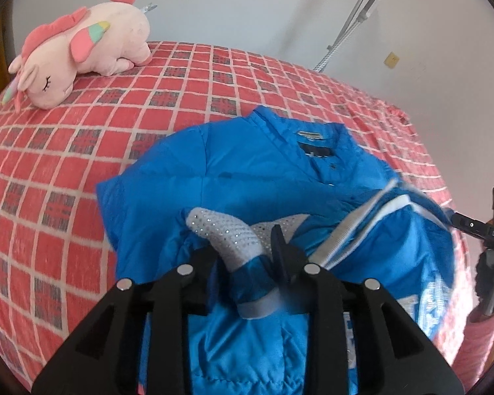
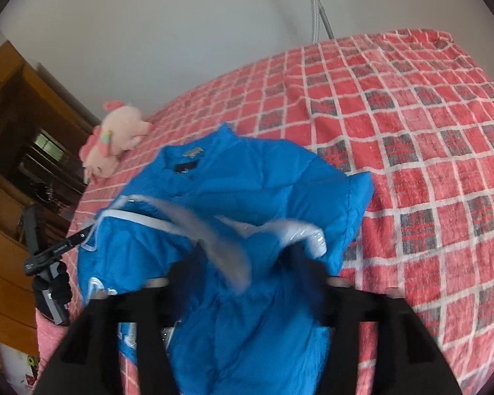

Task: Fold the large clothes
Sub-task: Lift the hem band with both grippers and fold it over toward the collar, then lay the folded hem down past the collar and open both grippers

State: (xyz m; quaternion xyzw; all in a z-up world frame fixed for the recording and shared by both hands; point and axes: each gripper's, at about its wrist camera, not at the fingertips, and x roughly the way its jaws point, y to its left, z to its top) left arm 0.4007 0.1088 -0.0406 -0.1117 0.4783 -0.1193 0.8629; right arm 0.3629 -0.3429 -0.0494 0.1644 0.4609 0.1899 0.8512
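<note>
A blue padded jacket (image 1: 240,177) lies bunched on the red checked bed; it also shows in the right wrist view (image 2: 247,184). My left gripper (image 1: 247,247) is shut on the jacket's grey knitted cuff (image 1: 227,230) and blue sleeve, lifted off the bed. My right gripper (image 2: 243,256) is shut on blue jacket fabric with a grey-white trim (image 2: 299,233); this view is blurred by motion. The right gripper (image 1: 471,227) also shows at the far right of the left wrist view, holding the jacket's edge. The left gripper (image 2: 79,238) shows at the left of the right wrist view.
A pink plush unicorn (image 1: 82,52) lies at the bed's far left corner, also in the right wrist view (image 2: 115,138). The red checked blanket (image 1: 66,151) covers the bed. A wooden cabinet (image 2: 13,151) stands left of the bed. A grey pole (image 1: 352,23) leans on the white wall.
</note>
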